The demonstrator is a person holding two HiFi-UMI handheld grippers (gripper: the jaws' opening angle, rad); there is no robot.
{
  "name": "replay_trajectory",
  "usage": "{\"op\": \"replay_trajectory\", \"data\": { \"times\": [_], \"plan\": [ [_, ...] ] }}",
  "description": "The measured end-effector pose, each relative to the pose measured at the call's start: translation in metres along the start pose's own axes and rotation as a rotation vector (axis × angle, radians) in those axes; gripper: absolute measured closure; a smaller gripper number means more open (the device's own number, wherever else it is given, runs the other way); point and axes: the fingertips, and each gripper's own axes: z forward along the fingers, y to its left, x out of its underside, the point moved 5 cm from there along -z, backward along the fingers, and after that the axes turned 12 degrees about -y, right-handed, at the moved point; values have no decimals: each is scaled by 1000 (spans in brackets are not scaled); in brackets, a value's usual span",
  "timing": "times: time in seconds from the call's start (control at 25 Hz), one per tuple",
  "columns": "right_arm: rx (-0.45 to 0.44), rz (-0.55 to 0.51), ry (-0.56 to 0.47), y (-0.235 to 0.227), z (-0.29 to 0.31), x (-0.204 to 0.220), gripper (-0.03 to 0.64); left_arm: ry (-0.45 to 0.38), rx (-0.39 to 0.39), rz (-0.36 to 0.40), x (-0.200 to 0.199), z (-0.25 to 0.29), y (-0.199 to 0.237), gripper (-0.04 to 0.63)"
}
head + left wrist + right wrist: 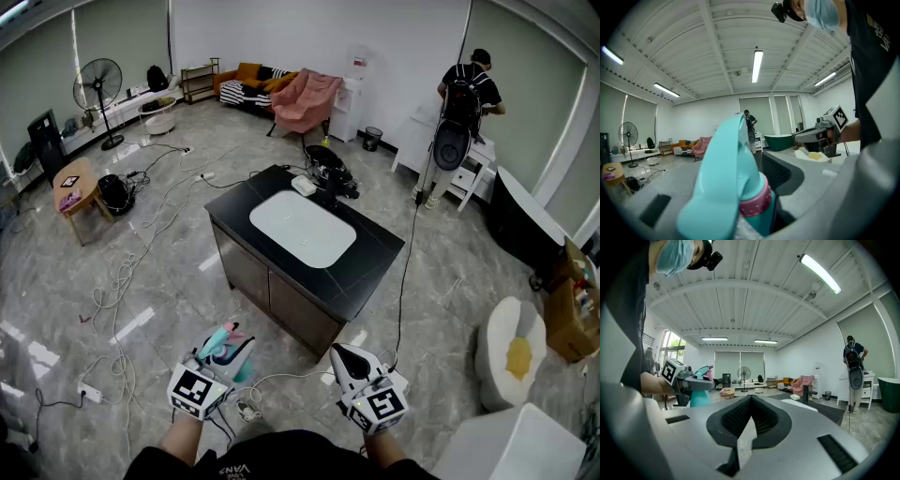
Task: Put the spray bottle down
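Note:
A teal spray bottle (228,339) with a pink collar sits between the jaws of my left gripper (223,354), which is shut on it low in the head view. In the left gripper view the bottle's (729,187) trigger head fills the middle and hides the jaw tips. My right gripper (343,354) is beside it, apart, with its jaws shut and nothing between them. From the right gripper view (751,401) the left gripper (689,380) and bottle (699,398) show at the left. Both are held in the air over the floor, short of the black counter (375,272).
A white inset panel (302,228) and a dark appliance (330,173) are on the counter. Cables and a power strip (92,392) lie on the floor at left. A white chair (506,352) stands at right. A person (466,94) stands at the far right by a white desk.

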Motion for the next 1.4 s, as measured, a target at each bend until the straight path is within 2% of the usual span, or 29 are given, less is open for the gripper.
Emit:
{"op": "replay_trajectory", "data": {
  "times": [0.24, 0.36, 0.84, 1.16, 1.4],
  "plan": [
    [-6, 73, 27, -7, 9, -1, 615, 33, -15, -52, -4, 6, 3, 423],
    [13, 87, 28, -13, 18, 3, 614, 9, -3, -23, 1, 9, 15, 423],
    [62, 152, 56, -14, 110, 23, 615, 28, -22, -64, 24, 0, 106, 423],
    [21, 148, 68, 13, 181, 38, 614, 32, -59, -89, 44, -26, 171, 423],
    [-23, 129, 108, 11, 218, 47, 614, 33, -119, -115, 54, -35, 200, 423]
  ]
}}
